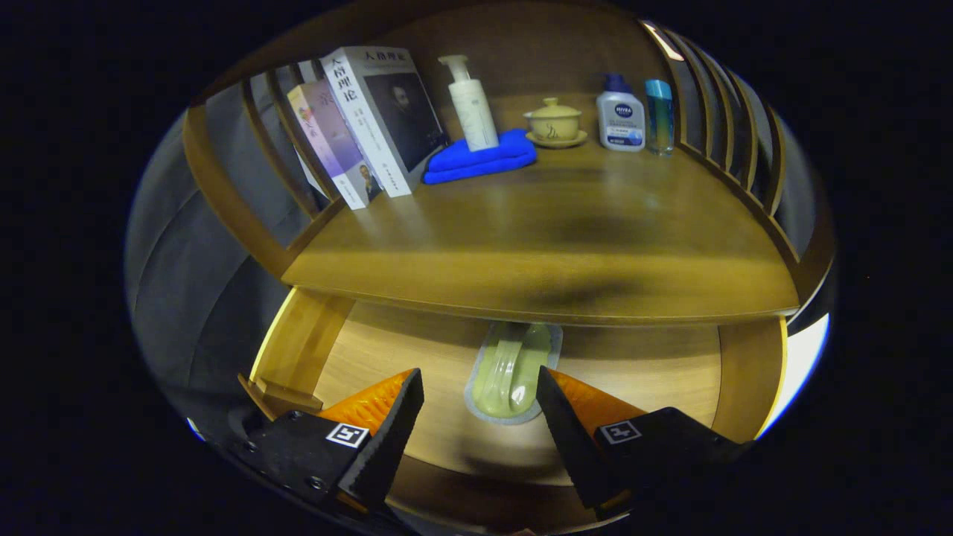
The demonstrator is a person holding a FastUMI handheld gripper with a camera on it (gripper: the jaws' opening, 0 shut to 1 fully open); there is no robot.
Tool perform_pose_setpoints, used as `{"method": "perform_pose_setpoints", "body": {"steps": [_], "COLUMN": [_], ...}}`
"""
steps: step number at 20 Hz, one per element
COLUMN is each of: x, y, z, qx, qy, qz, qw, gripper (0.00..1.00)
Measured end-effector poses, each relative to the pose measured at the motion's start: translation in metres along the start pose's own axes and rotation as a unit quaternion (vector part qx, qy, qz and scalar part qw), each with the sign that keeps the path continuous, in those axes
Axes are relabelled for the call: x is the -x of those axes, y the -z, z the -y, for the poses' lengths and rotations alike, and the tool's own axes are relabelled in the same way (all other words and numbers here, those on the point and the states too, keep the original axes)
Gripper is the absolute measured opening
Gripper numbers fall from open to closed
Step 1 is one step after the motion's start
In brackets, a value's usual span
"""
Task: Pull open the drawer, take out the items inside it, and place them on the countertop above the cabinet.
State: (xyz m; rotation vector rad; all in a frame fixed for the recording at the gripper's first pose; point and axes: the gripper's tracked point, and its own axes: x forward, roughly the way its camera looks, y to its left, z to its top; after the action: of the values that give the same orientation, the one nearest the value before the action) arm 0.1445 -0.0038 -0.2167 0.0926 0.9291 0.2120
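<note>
The wooden drawer (387,357) stands pulled open below the countertop (566,246). On the drawer floor lies a pale green item in a clear sealed packet (514,368), its far end tucked under the countertop's front edge. My gripper (480,391) hovers over the drawer, open, with the packet's near end between and just beyond the two fingertips. Neither finger (391,424) touches the packet.
At the back of the countertop stand two leaning books (372,119), a white pump bottle (471,104) on a folded blue cloth (484,160), a yellow lidded cup on a saucer (555,123), a white bottle (620,115) and a blue bottle (660,115). Slatted wooden rails (733,134) flank both sides.
</note>
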Motion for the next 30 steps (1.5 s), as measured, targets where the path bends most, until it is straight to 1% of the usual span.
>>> {"method": "perform_pose_setpoints", "body": {"steps": [2,4,6,9,10,12,14,15,18,20,21,22,24,27,30], "x": [-0.012,-0.02,-0.028,-0.039,-0.043,-0.045,-0.045,-0.046,-0.048,-0.045,-0.046,-0.04,-0.035,-0.022,-0.005], "y": [0.004,0.0,0.0,0.006,0.01,0.01,0.012,0.013,0.012,0.01,0.009,0.008,0.007,0.001,0.003], "z": [0.002,0.01,0.01,0.01,0.01,0.009,0.003,0.004,0.006,0.007,0.004,0.0,-0.008,0.002,0.0], "qx": [-0.015,-0.023,-0.028,-0.044,-0.05,-0.054,-0.059,-0.059,-0.049,-0.034,-0.029,-0.027,-0.036,-0.015,-0.012], "qy": [0.004,0.024,0.026,0.026,0.026,0.03,0.017,0.021,0.032,0.032,0.024,0.008,-0.019,-0.003,-0.013], "qz": [-0.025,-0.023,-0.03,-0.057,-0.066,-0.068,-0.077,-0.077,-0.068,-0.054,-0.046,-0.039,-0.032,-0.01,-0.003], "qw": [1.0,0.999,0.999,0.997,0.996,0.996,0.995,0.995,0.996,0.997,0.998,0.999,0.999,1.0,1.0], "gripper": [0.96,0.95,0.94,0.85,0.8,0.63,0.61,0.6,0.25,0.25,0.21,0.17,0.17,0.17,0.17]}}
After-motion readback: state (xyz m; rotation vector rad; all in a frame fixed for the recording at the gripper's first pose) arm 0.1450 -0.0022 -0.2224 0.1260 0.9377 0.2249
